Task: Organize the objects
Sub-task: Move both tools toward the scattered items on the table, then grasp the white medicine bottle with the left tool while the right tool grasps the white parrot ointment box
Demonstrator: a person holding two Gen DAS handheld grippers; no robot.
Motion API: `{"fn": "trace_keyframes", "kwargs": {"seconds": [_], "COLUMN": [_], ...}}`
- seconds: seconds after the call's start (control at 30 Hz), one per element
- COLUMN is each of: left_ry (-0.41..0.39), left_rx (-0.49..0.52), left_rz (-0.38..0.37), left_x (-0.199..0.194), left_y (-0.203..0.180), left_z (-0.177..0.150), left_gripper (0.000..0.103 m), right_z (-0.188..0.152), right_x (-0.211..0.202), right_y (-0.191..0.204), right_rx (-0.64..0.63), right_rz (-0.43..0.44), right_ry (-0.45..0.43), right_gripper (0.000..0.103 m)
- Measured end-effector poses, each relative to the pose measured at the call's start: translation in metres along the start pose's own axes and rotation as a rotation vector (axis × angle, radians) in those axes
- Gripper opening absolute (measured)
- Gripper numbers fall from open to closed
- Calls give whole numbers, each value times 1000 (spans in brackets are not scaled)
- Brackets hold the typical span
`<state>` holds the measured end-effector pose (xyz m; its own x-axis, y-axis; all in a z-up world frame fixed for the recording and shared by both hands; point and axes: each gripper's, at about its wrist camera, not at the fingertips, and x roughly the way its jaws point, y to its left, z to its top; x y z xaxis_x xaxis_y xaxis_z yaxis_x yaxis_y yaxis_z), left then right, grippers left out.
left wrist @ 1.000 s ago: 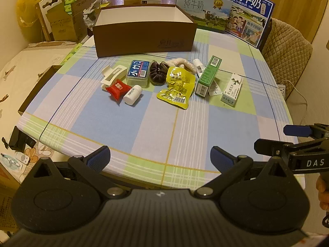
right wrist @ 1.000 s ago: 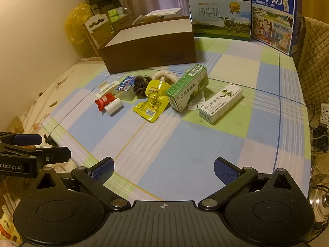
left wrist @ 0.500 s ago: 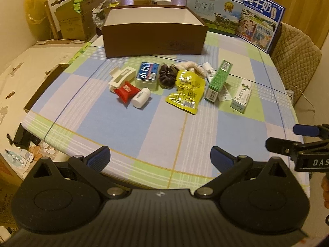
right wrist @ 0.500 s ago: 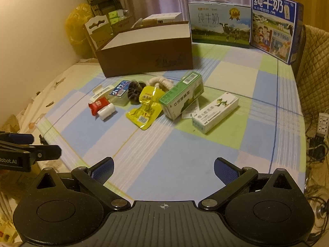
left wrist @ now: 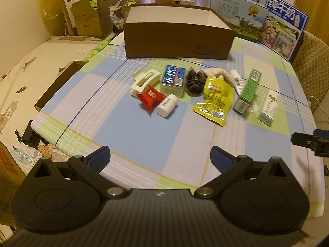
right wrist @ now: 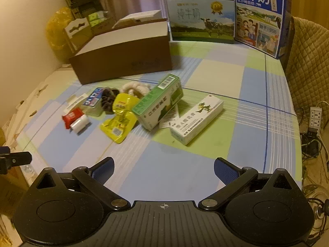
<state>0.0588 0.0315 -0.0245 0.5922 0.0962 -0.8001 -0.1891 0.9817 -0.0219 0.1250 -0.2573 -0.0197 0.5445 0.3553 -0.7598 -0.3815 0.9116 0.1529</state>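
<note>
Two grippers, the left gripper point(left wrist: 160, 154) and right gripper point(right wrist: 163, 166), hover with jaws spread wide and empty over the near part of a checked tablecloth point(left wrist: 133, 131). Nothing appears sorted yet: the brown cardboard box point(left wrist: 178, 39) behind looks empty. In a loose row before it lie a white bottle point(left wrist: 166, 108), red packet point(left wrist: 151, 98), yellow pouch point(left wrist: 216, 100), green carton point(right wrist: 158, 105) and white carton point(right wrist: 196, 119). Open cloth lies between grippers and clutter; the table edge is close below.

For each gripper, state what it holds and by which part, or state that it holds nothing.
Nothing is held. The left gripper and the right gripper are both open above the near table edge, short of the scattered items.
</note>
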Motion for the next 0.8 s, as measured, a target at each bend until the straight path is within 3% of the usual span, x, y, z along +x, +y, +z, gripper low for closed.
{"fn": "trace_keyframes", "kwargs": {"seconds": [0.1,0.17,0.43,0.8], "left_ry": [1,4,6,22], "left_rx": [14,23,66,123], "left_rz": [3,-3,-3,-8], "left_x": [15,25,60,99], "left_y": [3,4,11,18], "left_z": [8,15,39,67], "left_gripper": [99,97,94,93], "right_z": [5,9,33,58], "right_x": [10,17,52,110], "right_y": [-7,-12,-31,-34], "right_rx": [26,46,138,225], "right_rz": [-18,-30,-92,-168], "right_ry": [-2,-3,-4,33], "right_gripper": [101,92,78,72]}}
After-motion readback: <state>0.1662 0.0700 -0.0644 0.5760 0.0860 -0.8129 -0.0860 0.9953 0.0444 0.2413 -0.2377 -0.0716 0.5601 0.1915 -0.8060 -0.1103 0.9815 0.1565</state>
